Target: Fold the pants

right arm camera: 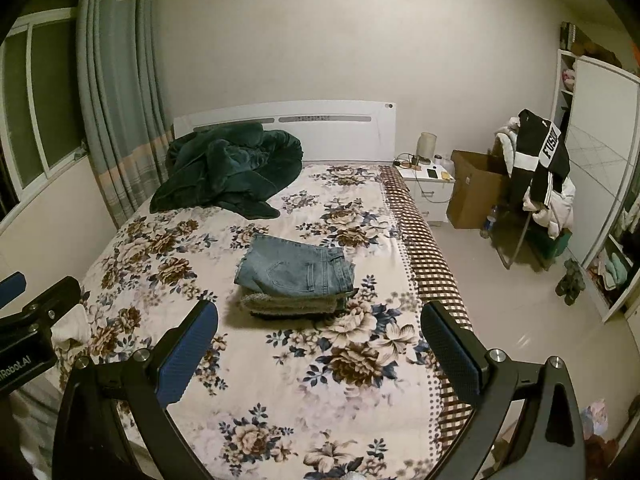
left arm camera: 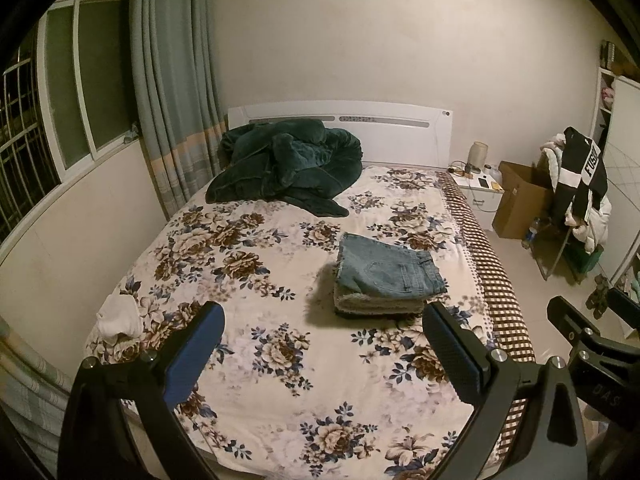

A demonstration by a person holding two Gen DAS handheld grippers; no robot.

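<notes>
Blue denim pants (left arm camera: 386, 266) lie folded into a compact stack, fleece lining showing at the edges, on the floral bedspread (left arm camera: 260, 380). They also show in the right wrist view (right arm camera: 296, 270). My left gripper (left arm camera: 324, 344) is open and empty, held above the foot of the bed, short of the stack. My right gripper (right arm camera: 320, 340) is open and empty, likewise back from the stack. The right gripper shows at the right edge of the left wrist view (left arm camera: 580, 332); the left one at the left edge of the right wrist view (right arm camera: 36, 308).
A dark green blanket (left arm camera: 284, 164) is heaped at the headboard. A white cloth (left arm camera: 118, 316) lies at the bed's left edge. Right of the bed are a nightstand (left arm camera: 480, 190), a cardboard box (left arm camera: 520, 204), a chair with clothes (left arm camera: 576, 200) and a wardrobe (right arm camera: 600, 160).
</notes>
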